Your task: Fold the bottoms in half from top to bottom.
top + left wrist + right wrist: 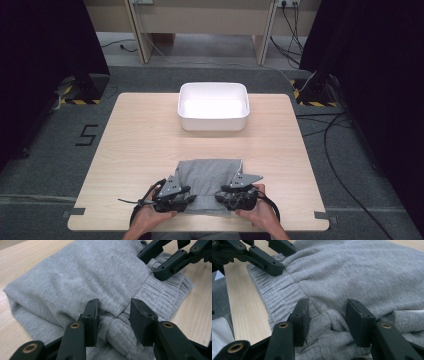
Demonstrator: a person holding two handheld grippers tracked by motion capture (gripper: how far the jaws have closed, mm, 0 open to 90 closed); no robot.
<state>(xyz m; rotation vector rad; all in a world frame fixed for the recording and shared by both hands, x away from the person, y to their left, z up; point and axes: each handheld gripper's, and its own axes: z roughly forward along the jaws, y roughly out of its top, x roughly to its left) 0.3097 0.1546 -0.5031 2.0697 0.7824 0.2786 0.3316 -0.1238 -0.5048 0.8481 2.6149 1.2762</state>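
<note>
At the near edge of the table (150, 130), a grey garment (210, 180) lies folded into a compact block, well apart from the white bin (213, 106) at the far middle. The bin looks empty, so the work reads as partway: folding largely done as far as the block shape shows, packing not begun. Ribbed hem or cuff of the garment (160, 300) faces the person, with loose ribbed rolls bunched at the near side. Left gripper (175, 196) sits at the garment's near left corner, right gripper (239, 192) at the near right corner, each in a hand coming in from the bottom edge. In the left gripper view the left gripper (113, 320) has jaws apart, a ribbed roll of fabric between them, pads not pressing on it. In the right gripper view the right gripper (328, 321) stands the same way: jaws apart astride a bunched fold, no clamp visible. Judgement: the grip on both corners is left to make, then either one last fold or a lift toward the bin. Risk: loose rolls may slip out and undo the block.
</note>
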